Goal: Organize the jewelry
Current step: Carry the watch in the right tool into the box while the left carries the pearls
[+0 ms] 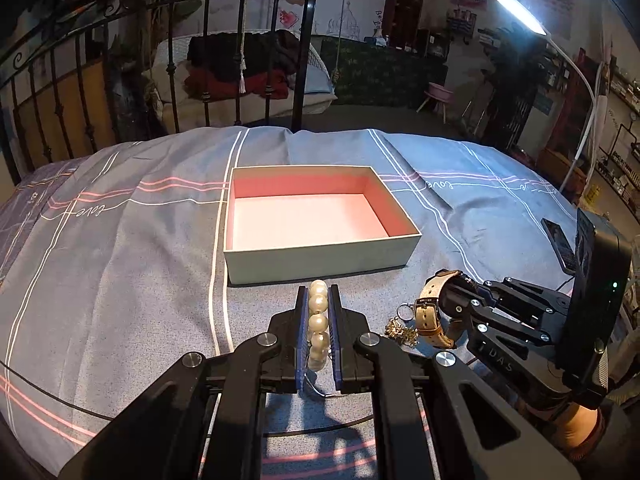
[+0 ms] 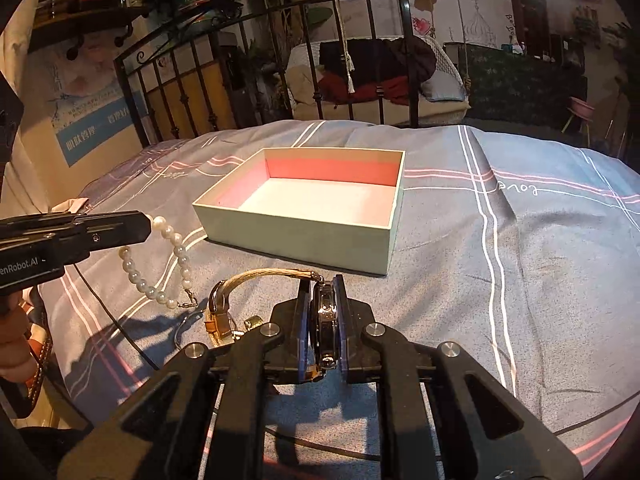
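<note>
Pearls [image 1: 319, 326] are pinched between the left gripper's [image 1: 319, 294] fingers; a watch [image 2: 326, 322] is clamped in the right gripper [image 2: 323, 286]. Both are angled down short of the box [image 1: 320, 258].

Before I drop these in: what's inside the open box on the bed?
Nothing shows inside the box: bare pale floor and pink walls. In both wrist views its near wall hides a strip of floor just behind it.

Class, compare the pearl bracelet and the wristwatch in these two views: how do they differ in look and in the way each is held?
The pearl bracelet is a loop of round pale beads; the wristwatch has a metal case and tan strap.
The left tool pinches the bracelet's beads, its loop dangling; the right tool clamps the wristwatch case.
Both are gripped, outside the open box.
</note>
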`<state>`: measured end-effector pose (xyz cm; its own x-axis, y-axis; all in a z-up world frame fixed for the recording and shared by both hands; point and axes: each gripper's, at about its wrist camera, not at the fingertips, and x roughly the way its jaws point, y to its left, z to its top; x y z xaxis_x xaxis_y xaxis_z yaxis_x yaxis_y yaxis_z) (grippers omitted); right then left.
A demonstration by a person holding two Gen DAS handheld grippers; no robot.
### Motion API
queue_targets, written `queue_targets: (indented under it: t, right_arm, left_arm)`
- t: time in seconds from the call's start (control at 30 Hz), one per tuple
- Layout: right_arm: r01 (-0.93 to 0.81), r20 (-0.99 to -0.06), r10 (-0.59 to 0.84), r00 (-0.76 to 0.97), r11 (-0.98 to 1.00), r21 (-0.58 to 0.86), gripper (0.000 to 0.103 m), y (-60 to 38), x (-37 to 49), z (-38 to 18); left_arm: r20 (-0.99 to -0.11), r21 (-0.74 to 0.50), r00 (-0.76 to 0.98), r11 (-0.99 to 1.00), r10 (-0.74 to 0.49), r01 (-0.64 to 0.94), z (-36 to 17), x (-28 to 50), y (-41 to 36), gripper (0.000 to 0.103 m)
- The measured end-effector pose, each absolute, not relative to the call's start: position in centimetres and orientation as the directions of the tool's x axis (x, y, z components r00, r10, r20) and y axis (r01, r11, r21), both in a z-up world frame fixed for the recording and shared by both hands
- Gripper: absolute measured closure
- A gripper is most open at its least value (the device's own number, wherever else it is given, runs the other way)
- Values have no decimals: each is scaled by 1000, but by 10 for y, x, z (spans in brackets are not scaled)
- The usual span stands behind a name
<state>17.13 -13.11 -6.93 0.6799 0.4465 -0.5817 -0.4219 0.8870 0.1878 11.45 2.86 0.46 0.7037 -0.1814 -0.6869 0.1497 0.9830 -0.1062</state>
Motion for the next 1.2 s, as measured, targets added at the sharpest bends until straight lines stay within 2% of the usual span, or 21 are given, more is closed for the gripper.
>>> queue_targets:
  t: [0.4, 0.63, 1.2]
  right_arm:
    - [-447, -534, 449, 716, 883, 144, 91, -117, 212, -18]
    - [-429, -533, 441, 722, 890, 155, 91, -109, 248, -7]
    - [-426, -672, 401, 623, 894, 138, 91, -80, 309, -53]
  left_arm:
    - [-630, -107, 751, 980, -198, 169, 35, 155, 25, 94]
    - [-619, -120, 759, 979, -202, 163, 43, 191, 25, 94]
    - [-719, -112, 674, 986, -169, 127, -1, 251, 24, 94]
